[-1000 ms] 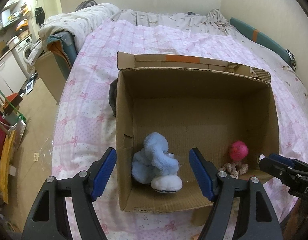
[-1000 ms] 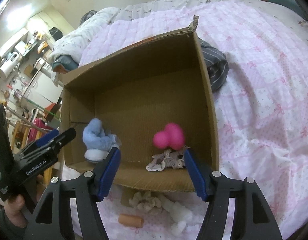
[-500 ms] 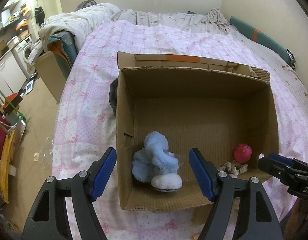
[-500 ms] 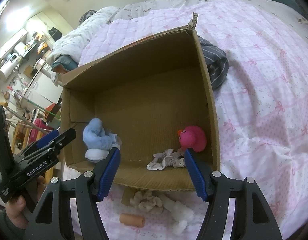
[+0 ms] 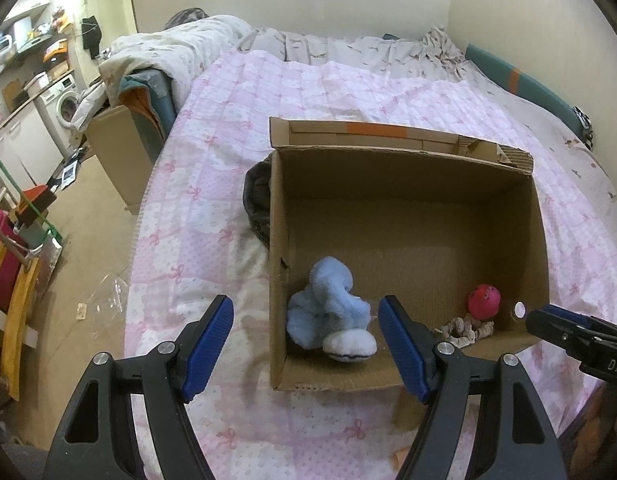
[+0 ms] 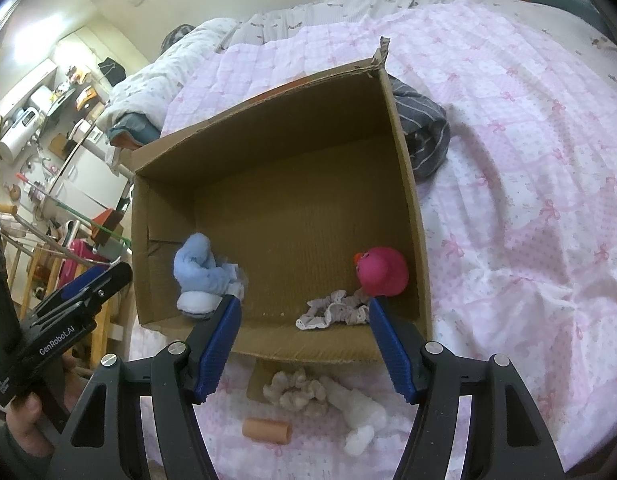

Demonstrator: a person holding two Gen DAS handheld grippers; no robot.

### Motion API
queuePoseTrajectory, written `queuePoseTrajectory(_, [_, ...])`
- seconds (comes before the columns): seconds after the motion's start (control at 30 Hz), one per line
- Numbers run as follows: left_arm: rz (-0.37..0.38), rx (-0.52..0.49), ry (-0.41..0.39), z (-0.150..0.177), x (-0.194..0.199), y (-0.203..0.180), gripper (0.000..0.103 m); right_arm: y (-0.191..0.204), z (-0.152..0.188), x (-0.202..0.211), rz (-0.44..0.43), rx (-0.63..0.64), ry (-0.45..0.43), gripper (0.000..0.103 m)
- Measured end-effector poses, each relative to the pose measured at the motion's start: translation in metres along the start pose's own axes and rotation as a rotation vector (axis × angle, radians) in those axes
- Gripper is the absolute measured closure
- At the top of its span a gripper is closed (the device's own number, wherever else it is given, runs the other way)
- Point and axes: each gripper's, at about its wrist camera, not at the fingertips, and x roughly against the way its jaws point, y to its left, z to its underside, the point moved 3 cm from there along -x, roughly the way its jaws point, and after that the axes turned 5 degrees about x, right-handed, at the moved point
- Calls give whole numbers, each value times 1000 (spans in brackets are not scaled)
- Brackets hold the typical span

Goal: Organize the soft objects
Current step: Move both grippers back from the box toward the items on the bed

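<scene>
On the pink quilted bed [image 5: 236, 152], an open cardboard box [image 5: 408, 196] stands near the bed's near edge. Inside the box, a light-blue plush toy [image 5: 328, 312] lies in the near left corner, against the left wall. A pink rubber duck [image 6: 382, 272] sits against the right wall, near the near right corner, touching a beige frilled scrunchie [image 6: 334, 314] that lies along the near wall. Outside the box, just beside its near wall, a second beige scrunchie [image 6: 296, 394], a white soft item [image 6: 360, 416] and an orange cylinder [image 6: 266, 432] lie on the bed. A grey striped garment [image 6: 422, 136] lies against the box's far right side. The left gripper [image 5: 304, 344] and the right gripper [image 6: 302, 344] both hang above the box's near edge, fingers spread wide, holding nothing.
</scene>
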Motion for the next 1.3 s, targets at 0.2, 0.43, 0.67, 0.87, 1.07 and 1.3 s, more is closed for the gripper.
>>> queuePoseTrajectory(0.2, [-10, 14, 2, 8, 8, 4, 30, 0, 6, 11, 13, 11, -12, 32])
queuePoseTrajectory(0.43, [-10, 59, 39, 25, 12, 10, 30, 3, 18, 19, 9, 3, -17, 32])
queuePoseTrajectory(0.67, [-7, 77, 61, 38, 17, 12, 30, 13, 32, 23, 6, 20, -7, 32])
queuePoseTrajectory(0.87, [35, 98, 149, 61, 6, 10, 30, 6, 41, 30, 16, 5, -11, 32])
queuePoseTrajectory(1.07, [161, 65, 352, 102, -25, -22, 30, -16, 47, 28, 41, -52, 28, 32])
queuePoseTrajectory(1.3, [247, -38, 466, 145, -43, -75, 31, -30, 49, 22, 70, -104, 58, 32])
